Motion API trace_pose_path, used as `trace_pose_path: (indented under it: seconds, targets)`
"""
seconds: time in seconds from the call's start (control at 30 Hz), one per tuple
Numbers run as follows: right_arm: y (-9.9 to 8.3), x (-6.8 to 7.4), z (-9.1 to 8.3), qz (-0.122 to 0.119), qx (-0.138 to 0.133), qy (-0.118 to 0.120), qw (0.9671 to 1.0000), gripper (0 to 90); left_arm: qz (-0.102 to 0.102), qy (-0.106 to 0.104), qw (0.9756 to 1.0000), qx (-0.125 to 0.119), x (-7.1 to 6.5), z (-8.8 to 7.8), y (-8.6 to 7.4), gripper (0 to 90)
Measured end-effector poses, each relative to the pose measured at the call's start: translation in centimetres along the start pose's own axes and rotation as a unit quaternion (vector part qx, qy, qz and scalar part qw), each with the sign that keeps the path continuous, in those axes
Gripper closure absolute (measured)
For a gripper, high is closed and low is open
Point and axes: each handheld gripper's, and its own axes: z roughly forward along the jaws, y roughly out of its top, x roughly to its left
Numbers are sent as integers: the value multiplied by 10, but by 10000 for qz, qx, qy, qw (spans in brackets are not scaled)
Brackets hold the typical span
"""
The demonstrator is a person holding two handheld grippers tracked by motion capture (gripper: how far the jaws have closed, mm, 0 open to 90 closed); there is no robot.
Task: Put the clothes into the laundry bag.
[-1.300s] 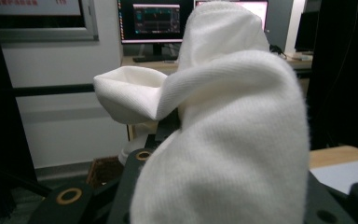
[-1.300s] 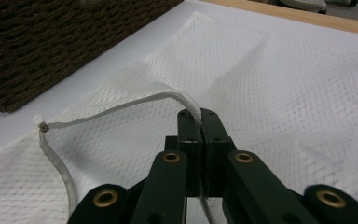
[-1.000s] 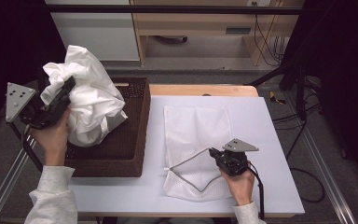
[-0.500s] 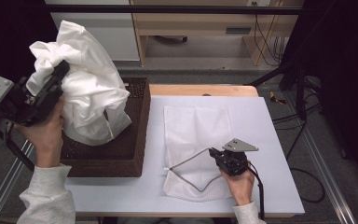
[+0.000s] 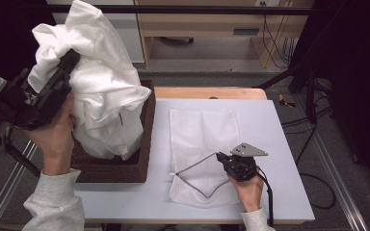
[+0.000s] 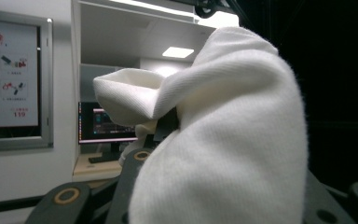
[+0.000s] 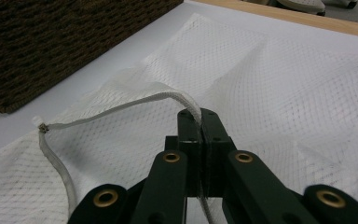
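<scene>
Hanging long-axis vertical from left gripper point(image 5: 65, 65), white garment point(image 5: 103, 91), above basket point(image 5: 144, 144)

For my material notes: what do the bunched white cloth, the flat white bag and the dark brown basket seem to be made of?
Bunched white cloth: soft matte knit, probably cotton; fine ribbing shows. Flat white bag: sheer netting, likely synthetic, with a corded rim. Dark brown basket: woven wicker or similar fibre, matte; its plaited texture is visible.

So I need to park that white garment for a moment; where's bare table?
Bare strips: between the woven basket and the mesh bag, and right of the bag toward the table edge. The bag's mouth, beside the right gripper, is crowded.
</scene>
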Motion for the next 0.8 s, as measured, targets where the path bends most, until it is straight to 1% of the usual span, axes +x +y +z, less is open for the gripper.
trace_pose_path:
  seconds: [0.13, 0.2, 0.4, 0.43, 0.47, 0.57, 0.63, 0.67, 0.7, 0.8]
  targets:
    - [0, -1, -1, -16, -22, -7, 10000, 890, -53, 2, 9998, -185, -8, 4, 7, 679]
    - [0, -1, -1, -17, -37, -5, 10000, 890, -22, -20, 9996, -284, -13, 4, 11, 679]
    - [1, -2, -2, -13, -80, -28, 10000, 890, -17, -187, 9983, -554, -28, 0, 28, 678]
    - [1, -2, -1, -23, -76, -32, 10000, 890, 3, -219, 9978, -630, -33, -2, 34, 677]
    - [1, -2, -1, -23, -76, -32, 10000, 890, 3, -219, 9978, -630, -33, -2, 34, 677]
    - [1, -3, -2, 14, -67, -52, 10000, 891, 75, -244, 9970, -730, -40, -3, 47, 677]
    - [1, -3, -2, 4, -75, -55, 10000, 891, 66, -287, 9960, -848, -46, -4, 62, 677]
    - [1, -3, -2, 4, -75, -55, 10000, 891, 66, -287, 9960, -848, -46, -4, 62, 677]
    - [1, -3, -1, 2, -70, -56, 10000, 891, 72, -326, 9954, -899, -48, -4, 68, 677]
    - [1, -3, -1, 1, -82, -50, 10000, 891, 60, -388, 9944, -980, -55, -5, 78, 676]
